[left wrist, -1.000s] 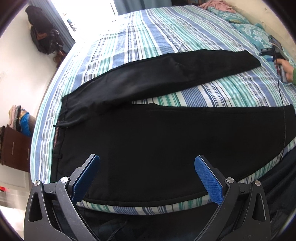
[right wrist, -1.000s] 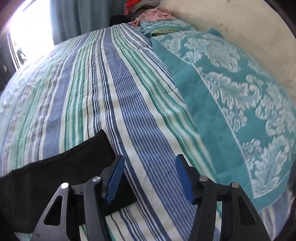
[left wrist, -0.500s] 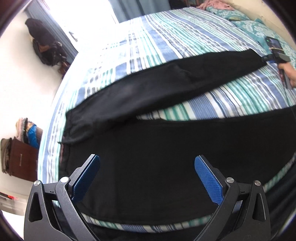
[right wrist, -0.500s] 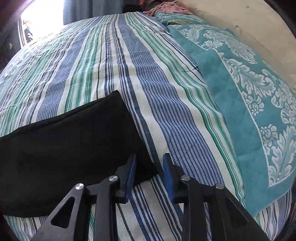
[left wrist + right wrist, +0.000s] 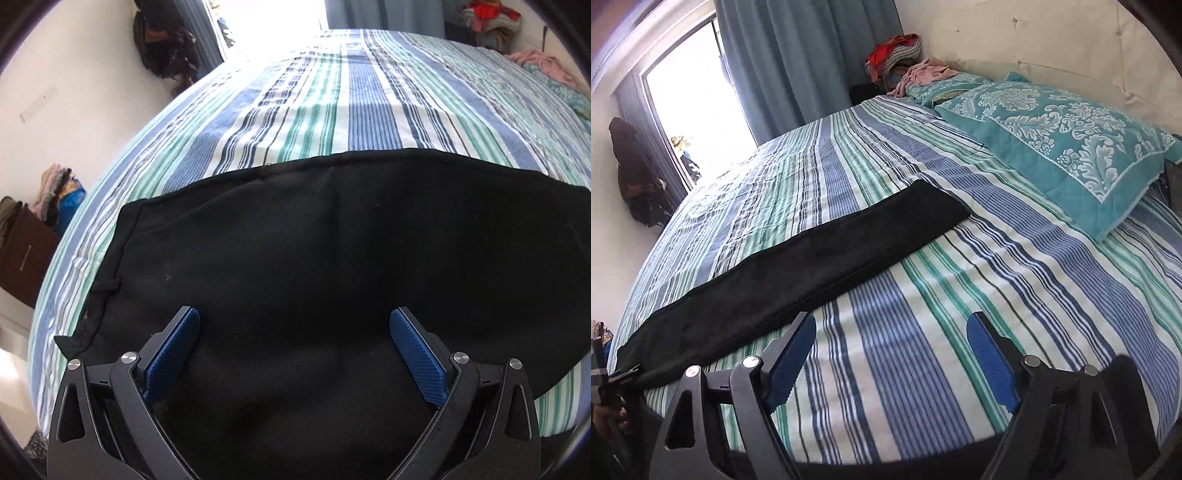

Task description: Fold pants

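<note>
Black cotton pants (image 5: 332, 258) lie flat on the striped blue, green and white bedsheet (image 5: 923, 314), legs stacked into 1 long strip (image 5: 798, 258) running left-near to right-far. Left gripper (image 5: 293, 339) hangs over the waist end, jaws wide, holding nothing. Right gripper (image 5: 890, 350) jaws opening, only sheet between them. Teal patterned pillow (image 5: 1052, 136) far right.

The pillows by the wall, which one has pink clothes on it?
The far pillow, next to the curtain, has the pink clothes on it. The big near pillow has nothing pink on top.
</note>
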Demonstrator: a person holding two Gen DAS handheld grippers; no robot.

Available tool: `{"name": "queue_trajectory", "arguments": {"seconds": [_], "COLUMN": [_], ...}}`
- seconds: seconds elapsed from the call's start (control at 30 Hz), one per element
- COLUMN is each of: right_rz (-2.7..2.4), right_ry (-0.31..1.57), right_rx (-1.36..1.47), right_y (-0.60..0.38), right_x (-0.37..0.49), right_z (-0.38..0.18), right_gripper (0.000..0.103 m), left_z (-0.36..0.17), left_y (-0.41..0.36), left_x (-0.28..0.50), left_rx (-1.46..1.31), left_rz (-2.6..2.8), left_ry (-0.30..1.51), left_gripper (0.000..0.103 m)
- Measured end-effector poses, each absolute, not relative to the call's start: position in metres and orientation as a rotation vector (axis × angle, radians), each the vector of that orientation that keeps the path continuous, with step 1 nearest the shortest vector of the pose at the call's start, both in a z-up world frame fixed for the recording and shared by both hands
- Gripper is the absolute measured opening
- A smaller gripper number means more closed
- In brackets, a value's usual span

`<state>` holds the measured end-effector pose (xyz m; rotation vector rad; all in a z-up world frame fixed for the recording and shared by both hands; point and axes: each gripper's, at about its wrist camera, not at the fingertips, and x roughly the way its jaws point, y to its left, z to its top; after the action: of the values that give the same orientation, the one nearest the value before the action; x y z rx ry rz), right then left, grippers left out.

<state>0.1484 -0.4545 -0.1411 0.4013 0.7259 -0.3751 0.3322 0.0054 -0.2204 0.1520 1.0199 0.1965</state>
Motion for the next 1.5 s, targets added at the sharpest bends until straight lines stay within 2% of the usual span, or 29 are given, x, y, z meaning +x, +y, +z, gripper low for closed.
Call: {"name": "queue_trajectory", "arguments": {"seconds": [0.07, 0.23, 0.4, 0.5, 0.57, 0.77, 1.07, 1.37, 1.5], "right_rz": [-0.378, -0.327, -0.354, -0.415, -0.463, -0.348, -0.175, -0.180, -0.169], "right_ry": [0.730, 0.863, 0.997, 0.973, 0.946, 0.883, 0.822, 0.804, 0.799], "right_rx": [0.414, 0.490, 0.529, 0.572, 0.544, 0.464, 0.251, 0.186, 0.190], "right_y": [-0.435, -0.403, -0.400, -0.416, -0.416, -0.371, -0.292, -0.283, -0.283], "right_x": [0.123, 0.086, 0.066, 0.053, 0.045, 0.042, 0.055, 0.067, 0.070], "right_z": [-0.144, -0.160, -0.191, -0.192, -0.183, -0.158, -0.140, -0.143, -0.142], "right_gripper": [0.090, 0.090, 0.090, 0.090, 0.090, 0.090, 0.090, 0.090, 0.090], "left_z": [-0.206, -0.177, -0.219, -0.217, -0.214, -0.203, -0.221, -0.227, -0.216], "left_y": [0.000, -0.039, -0.089, -0.093, -0.090, -0.058, -0.010, -0.014, -0.016], "left_x": [0.324, 0.258, 0.190, 0.161, 0.160, 0.158, 0.147, 0.139, 0.151], "left_rx": [0.163, 0.155, 0.346, 0.300, 0.265, 0.173, 0.052, 0.061, 0.058], "left_rz": [0.248, 0.066, -0.077, -0.046, -0.087, -0.011, 0.017, 0.040, 0.022], "left_ry": [1.013, 0.967, 1.042, 1.015, 1.059, 1.039, 1.074, 1.066, 1.134], "left_gripper": [0.102, 0.102, 0.102, 0.102, 0.102, 0.102, 0.103, 0.103, 0.103]}}
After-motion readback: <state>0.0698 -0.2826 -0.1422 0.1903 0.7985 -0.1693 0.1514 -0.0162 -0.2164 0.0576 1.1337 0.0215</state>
